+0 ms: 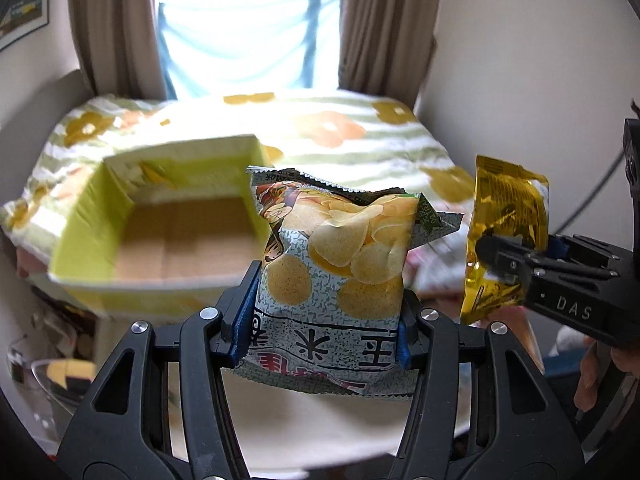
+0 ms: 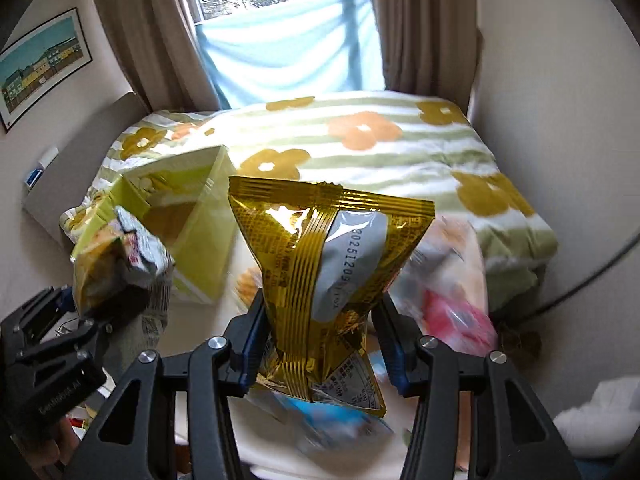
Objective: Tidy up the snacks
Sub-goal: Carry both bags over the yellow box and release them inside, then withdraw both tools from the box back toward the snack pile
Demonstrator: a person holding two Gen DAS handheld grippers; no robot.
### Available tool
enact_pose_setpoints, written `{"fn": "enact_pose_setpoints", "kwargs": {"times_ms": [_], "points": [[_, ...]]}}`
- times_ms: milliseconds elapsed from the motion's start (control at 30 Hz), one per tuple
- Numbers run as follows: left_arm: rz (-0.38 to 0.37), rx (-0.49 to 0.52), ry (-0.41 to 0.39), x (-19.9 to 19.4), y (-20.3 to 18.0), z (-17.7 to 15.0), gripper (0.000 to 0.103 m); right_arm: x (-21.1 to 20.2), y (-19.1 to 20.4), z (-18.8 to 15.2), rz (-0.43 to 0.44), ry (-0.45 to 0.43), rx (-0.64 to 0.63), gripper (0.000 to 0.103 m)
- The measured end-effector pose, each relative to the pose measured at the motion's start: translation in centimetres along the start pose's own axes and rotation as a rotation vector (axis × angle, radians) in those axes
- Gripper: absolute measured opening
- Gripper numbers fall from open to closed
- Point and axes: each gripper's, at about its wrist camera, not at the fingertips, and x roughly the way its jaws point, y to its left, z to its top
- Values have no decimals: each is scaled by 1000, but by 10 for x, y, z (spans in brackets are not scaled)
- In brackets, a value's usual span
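Observation:
My left gripper [image 1: 326, 308] is shut on a pale blue chip bag [image 1: 336, 264] printed with potato chips, held upright in the air. It also shows at the left of the right wrist view [image 2: 116, 260]. My right gripper [image 2: 320, 340] is shut on a gold foil snack bag [image 2: 328, 264], held upright; the bag also shows in the left wrist view [image 1: 500, 236]. An open yellow-green box [image 1: 92, 216] with a brown bottom stands on the bed, ahead and left of both grippers; it also shows in the right wrist view [image 2: 200, 236].
A flowered striped blanket [image 2: 360, 148] covers the bed. More snack packets, one red [image 2: 452, 320] and one blue [image 2: 332, 424], lie blurred below my right gripper. Curtains [image 2: 152, 32] and a window stand behind the bed. A cable [image 2: 592, 276] runs along the right wall.

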Motion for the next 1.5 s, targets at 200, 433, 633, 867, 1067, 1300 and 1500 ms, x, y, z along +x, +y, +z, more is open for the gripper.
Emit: {"fn": "enact_pose_setpoints", "kwargs": {"times_ms": [200, 433, 633, 867, 1067, 1300, 1500], "points": [[51, -23, -30, 5, 83, 42, 50, 32, 74, 53, 53, -24, -66, 46], [100, -49, 39, 35, 181, 68, 50, 88, 151, 89, 89, 13, -115, 46], [105, -66, 173, 87, 229, 72, 50, 137, 183, 93, 101, 101, -113, 46], [90, -97, 287, 139, 253, 67, 50, 175, 200, 90, 104, 196, -122, 46], [135, -101, 299, 160, 257, 71, 102, 189, 200, 86, 105, 237, -121, 46], [89, -203, 307, 160, 282, 67, 103, 202, 202, 80, 95, 274, -158, 46], [119, -197, 275, 146, 281, 67, 103, 207, 203, 76, 127, 281, -165, 47]]}}
